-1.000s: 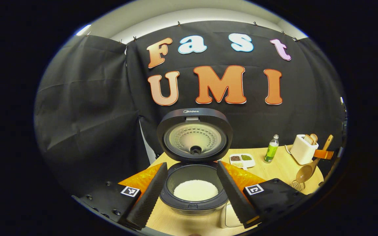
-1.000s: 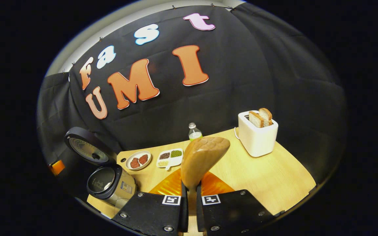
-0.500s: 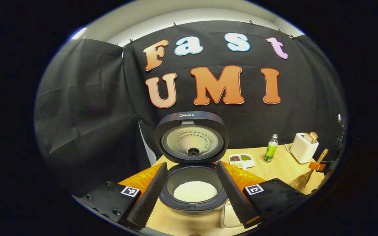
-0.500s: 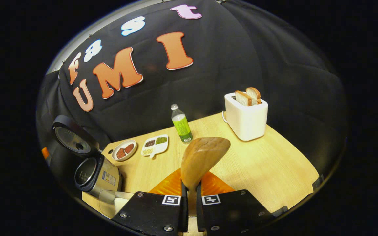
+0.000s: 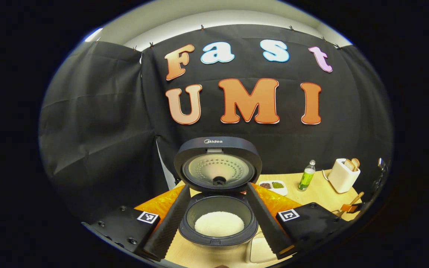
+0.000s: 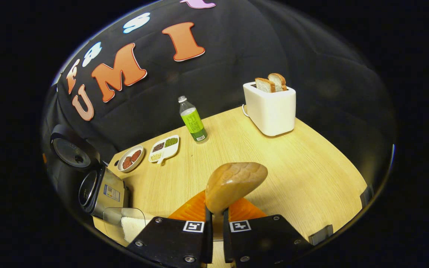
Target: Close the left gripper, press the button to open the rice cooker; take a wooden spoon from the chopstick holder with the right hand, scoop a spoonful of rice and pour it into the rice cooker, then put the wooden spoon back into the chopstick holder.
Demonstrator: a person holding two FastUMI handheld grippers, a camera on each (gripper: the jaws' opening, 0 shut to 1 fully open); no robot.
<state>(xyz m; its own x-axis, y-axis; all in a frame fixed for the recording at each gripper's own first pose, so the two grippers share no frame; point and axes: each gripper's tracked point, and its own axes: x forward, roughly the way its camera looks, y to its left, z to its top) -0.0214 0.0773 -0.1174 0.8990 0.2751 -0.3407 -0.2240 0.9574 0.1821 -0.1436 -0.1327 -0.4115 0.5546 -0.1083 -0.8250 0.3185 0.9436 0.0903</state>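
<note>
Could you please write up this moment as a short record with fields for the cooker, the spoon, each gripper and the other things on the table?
rice cooker: lid up, white rice in the pot
wooden spoon: handle clamped in the right gripper, bowl above the table
left gripper: open, fingers either side of the cooker
rice container: clear, beside the cooker
elsewhere: toaster with bread, green bottle, divided dish, small plate

The right gripper point(image 6: 214, 230) jaws clamp the wooden spoon point(image 6: 233, 184); its bowl rises above the table point(image 6: 311, 178).
</note>
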